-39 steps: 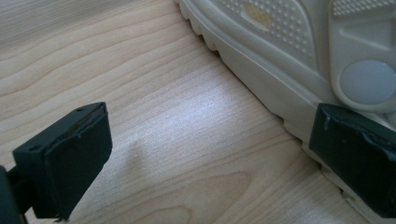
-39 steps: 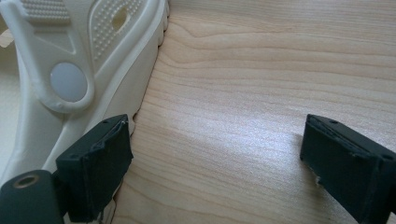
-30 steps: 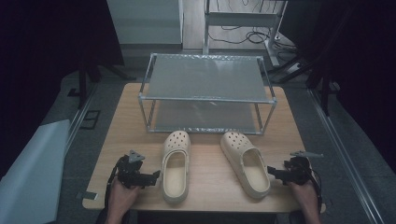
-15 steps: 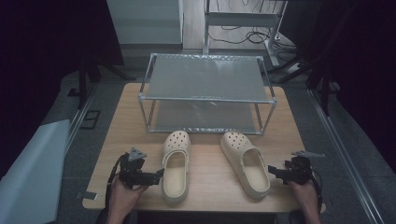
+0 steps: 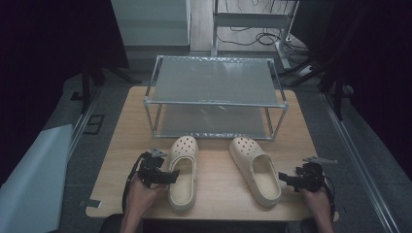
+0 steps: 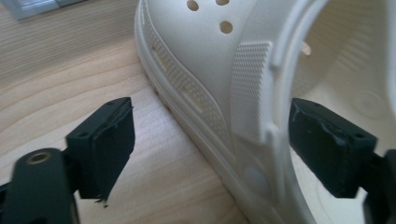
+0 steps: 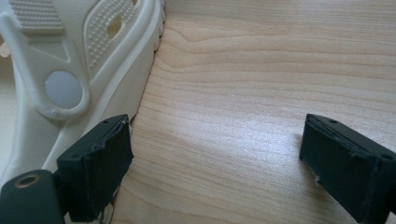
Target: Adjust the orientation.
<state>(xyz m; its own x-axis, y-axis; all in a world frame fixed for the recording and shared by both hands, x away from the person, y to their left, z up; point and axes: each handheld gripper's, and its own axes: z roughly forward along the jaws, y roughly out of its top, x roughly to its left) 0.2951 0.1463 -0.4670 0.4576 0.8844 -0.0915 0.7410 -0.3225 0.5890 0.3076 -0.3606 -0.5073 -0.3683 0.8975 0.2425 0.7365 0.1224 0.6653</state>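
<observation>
While its jaws have just been closing, the left gripper [image 5: 171,176] straddles the outer side wall of the left clog [image 5: 184,170], near the heel opening: in the left gripper view one jaw stands over bare wood outside the shoe and the other sits inside the foot opening, neither pad yet pressing on the wall, so the gripper [image 6: 210,149] is partly open around it and holds nothing. That clog [image 6: 243,93] lies on its sole near the front edge of the table [image 5: 121,145], left of the middle, its long axis running from front edge to back edge, its perforated toe pointing at the metal shoe rack [image 5: 216,97] that stands along the back half.

Just right of the middle lies the right clog [image 5: 255,167], toe also toward the rack but slanted a little to the left, heel nearer the front right corner. The right gripper [image 5: 284,178] rests just beside its heel end, jaws wide apart and empty. In the right gripper view the gripper [image 7: 215,158] has only wood between its pads; one pad looks to be touching the clog [image 7: 93,60] at the sole, though the angle leaves that unsure. Both close views cut the shoes off at the frame edges.
</observation>
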